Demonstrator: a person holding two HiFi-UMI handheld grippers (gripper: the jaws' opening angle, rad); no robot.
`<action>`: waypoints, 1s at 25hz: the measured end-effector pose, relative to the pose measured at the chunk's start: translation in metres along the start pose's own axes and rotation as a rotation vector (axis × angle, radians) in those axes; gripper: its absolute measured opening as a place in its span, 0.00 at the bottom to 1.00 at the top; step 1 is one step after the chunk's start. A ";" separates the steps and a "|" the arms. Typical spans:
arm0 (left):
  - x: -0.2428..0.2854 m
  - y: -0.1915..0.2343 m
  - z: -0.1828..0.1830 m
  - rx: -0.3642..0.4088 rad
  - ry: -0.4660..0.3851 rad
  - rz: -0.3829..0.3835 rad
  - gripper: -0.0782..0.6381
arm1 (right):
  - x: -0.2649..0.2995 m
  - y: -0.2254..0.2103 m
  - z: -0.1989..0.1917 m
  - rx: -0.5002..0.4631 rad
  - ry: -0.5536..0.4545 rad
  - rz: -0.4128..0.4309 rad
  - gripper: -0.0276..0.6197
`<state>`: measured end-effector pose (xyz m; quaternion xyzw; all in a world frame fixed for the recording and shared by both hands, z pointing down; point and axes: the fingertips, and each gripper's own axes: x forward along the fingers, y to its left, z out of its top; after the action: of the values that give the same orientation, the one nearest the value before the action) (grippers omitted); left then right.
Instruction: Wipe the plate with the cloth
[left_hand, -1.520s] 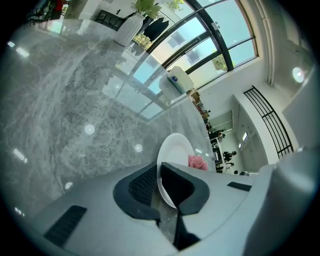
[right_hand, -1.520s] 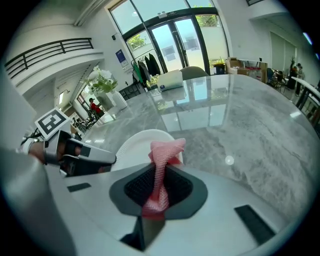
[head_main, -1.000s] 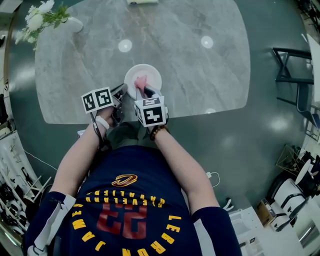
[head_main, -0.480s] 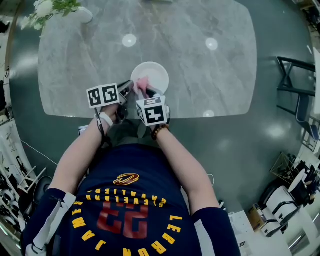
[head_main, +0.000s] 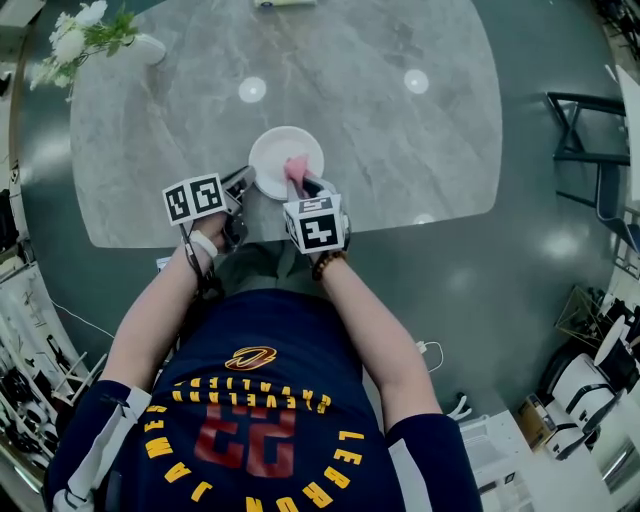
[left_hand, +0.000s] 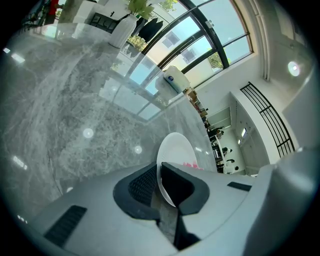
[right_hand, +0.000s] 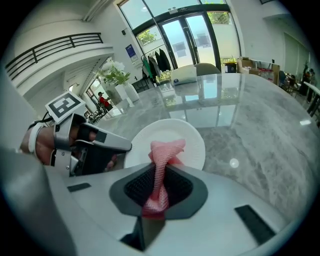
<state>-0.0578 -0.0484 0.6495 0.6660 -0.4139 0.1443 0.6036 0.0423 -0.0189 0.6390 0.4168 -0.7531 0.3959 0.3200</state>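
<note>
A white plate lies near the front edge of the grey marble table. My left gripper is shut on the plate's near left rim; in the left gripper view the plate runs edge-on between the jaws of the left gripper. My right gripper is shut on a pink mesh cloth, whose free end rests on the plate's right part. In the right gripper view the cloth rises from the right gripper onto the plate, and the left gripper shows at left.
A white vase with flowers stands at the table's far left corner. A pale object lies at the far edge. A dark chair frame stands on the floor to the right. Shelving and equipment line the floor's left and lower right.
The pink cloth and my right gripper have shifted right across the plate, from its near left middle to its right part. The left gripper keeps its hold on the rim.
</note>
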 end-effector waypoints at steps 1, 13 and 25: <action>0.000 0.000 0.000 0.001 0.000 -0.001 0.15 | -0.002 -0.005 0.000 0.008 -0.006 -0.007 0.11; 0.002 -0.003 -0.001 -0.001 0.002 0.011 0.15 | -0.018 -0.020 0.010 0.042 -0.050 -0.041 0.10; 0.002 -0.003 -0.001 0.006 -0.010 0.007 0.15 | 0.013 0.070 0.002 -0.110 0.018 0.111 0.10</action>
<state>-0.0538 -0.0489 0.6487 0.6672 -0.4188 0.1442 0.5989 -0.0252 -0.0019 0.6251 0.3525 -0.7928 0.3749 0.3266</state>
